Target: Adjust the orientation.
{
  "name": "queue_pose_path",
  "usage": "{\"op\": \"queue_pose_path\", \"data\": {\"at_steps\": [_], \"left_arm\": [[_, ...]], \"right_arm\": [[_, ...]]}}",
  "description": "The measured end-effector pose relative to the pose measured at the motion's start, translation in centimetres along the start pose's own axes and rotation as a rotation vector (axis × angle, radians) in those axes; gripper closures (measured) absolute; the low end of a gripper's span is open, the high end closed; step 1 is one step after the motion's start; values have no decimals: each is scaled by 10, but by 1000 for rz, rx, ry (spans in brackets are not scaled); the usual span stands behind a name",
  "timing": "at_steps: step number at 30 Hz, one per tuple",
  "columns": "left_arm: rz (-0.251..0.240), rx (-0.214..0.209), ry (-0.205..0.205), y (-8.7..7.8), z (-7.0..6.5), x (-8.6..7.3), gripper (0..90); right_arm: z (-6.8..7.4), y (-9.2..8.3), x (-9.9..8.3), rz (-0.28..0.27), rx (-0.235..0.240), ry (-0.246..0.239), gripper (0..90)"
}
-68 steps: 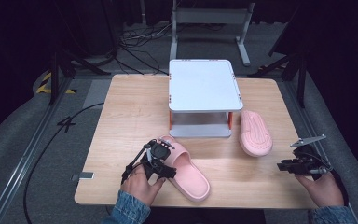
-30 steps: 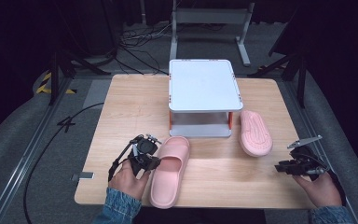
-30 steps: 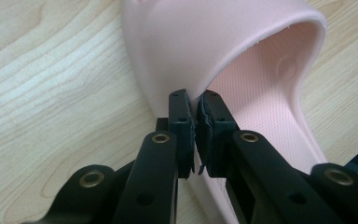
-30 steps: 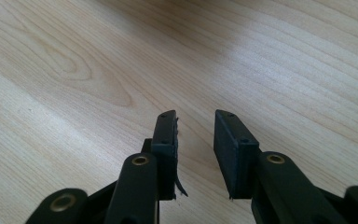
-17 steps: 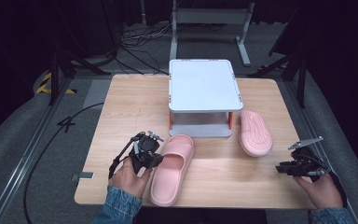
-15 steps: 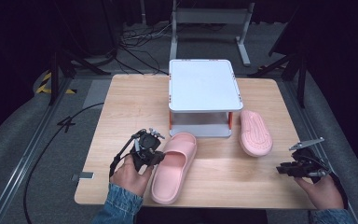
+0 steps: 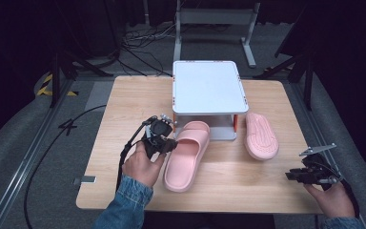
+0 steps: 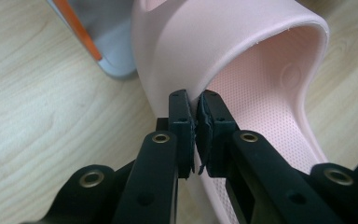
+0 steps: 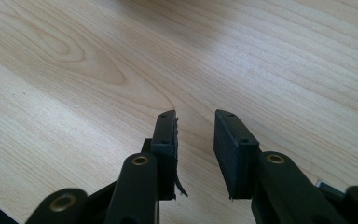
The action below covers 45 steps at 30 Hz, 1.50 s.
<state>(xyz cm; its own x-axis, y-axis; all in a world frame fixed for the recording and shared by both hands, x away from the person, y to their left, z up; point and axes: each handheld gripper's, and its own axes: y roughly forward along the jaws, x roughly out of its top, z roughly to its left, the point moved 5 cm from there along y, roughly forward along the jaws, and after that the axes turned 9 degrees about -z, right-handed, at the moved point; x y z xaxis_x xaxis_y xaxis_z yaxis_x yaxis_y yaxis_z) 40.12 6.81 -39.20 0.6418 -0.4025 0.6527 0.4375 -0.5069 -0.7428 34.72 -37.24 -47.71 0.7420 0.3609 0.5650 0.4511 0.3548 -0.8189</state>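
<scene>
Pink slipper (image 7: pixel 186 155), frame centre on the table (image 7: pixel 124 105): long axis near-vertical, toe toward white stand (image 7: pixel 207 88). Left hand-held gripper (image 8: pixel 196 116) clamps its strap edge; right hand-held gripper (image 9: pixel 193 140) gapes empty. Second slipper (image 7: pixel 261 135) right, sole-up.

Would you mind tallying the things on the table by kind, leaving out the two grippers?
Pink slippers: 2, one upright, pinched at its strap edge by the left gripper, one sole-up to the right of the rack.
White two-tier racks: 1.
Total: 3.
</scene>
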Motion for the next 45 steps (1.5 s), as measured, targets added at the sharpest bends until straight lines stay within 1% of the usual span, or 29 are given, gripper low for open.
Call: {"op": "queue_pose_path", "data": {"at_steps": [3,4,5,6,9,10,11,13,14,15,17,18,20,24,25,28,29,30,32,33,34,35,37,38,39,40,45], "left_arm": [[3,-1,-15,14,2,8,844],[4,4,-16,16,3,10,844],[2,15,-12,19,4,12,844],[-5,30,-16,23,5,15,844],[-12,39,-34,29,11,20,844],[-15,34,-47,32,12,21,844],[-9,40,-50,34,15,21,842],[-12,53,-62,36,20,21,841],[-16,57,-86,36,22,20,840],[-22,66,-86,37,25,20,839],[-28,67,-100,38,28,19,838],[-31,57,-105,40,30,18,839],[-23,57,-101,45,30,15,838],[-7,72,-113,54,32,10,836],[-5,72,-121,54,33,9,835],[-2,75,-122,56,32,7,835],[1,72,-113,56,32,7,830],[1,72,-113,56,32,7,825],[9,63,-108,58,29,4,821],[16,50,-112,59,27,3,816],[20,46,-117,59,26,2,811],[26,41,-112,60,26,1,807],[26,34,-124,59,26,-1,795],[26,30,-124,59,26,-1,769],[23,14,-134,58,25,-1,744],[19,10,-135,56,24,-2,720],[19,18,-125,46,18,-3,625]], "right_arm": [[-1,-1,-1,-4,-3,4,698],[-1,-1,-1,-3,0,6,698],[-1,-1,-1,-5,-1,7,698],[-1,-1,-1,-4,-1,8,698],[-2,0,-2,-1,3,8,698],[-2,0,-2,0,5,9,697],[-2,0,-2,0,4,10,698],[-2,-1,-2,-4,4,6,697],[-2,-1,-2,-7,8,5,698],[-1,-1,-2,-7,9,4,698],[-1,-1,-3,-4,10,4,697],[-1,0,-3,-4,10,4,697],[-1,0,-3,1,9,3,697],[0,0,-3,-2,9,-1,697],[1,0,-2,2,9,-3,697],[1,2,-2,3,11,-8,697],[1,2,-2,6,12,-10,696],[1,2,-2,6,12,-10,696],[2,2,-2,7,14,-12,694],[2,2,-2,6,11,-14,694],[2,1,-1,3,11,-15,694],[2,1,-1,2,10,-16,693],[2,2,0,1,12,-18,693],[3,3,1,1,14,-19,692],[3,3,1,4,12,-19,691],[4,4,2,6,16,-23,689],[6,7,6,6,20,-38,685]]}}
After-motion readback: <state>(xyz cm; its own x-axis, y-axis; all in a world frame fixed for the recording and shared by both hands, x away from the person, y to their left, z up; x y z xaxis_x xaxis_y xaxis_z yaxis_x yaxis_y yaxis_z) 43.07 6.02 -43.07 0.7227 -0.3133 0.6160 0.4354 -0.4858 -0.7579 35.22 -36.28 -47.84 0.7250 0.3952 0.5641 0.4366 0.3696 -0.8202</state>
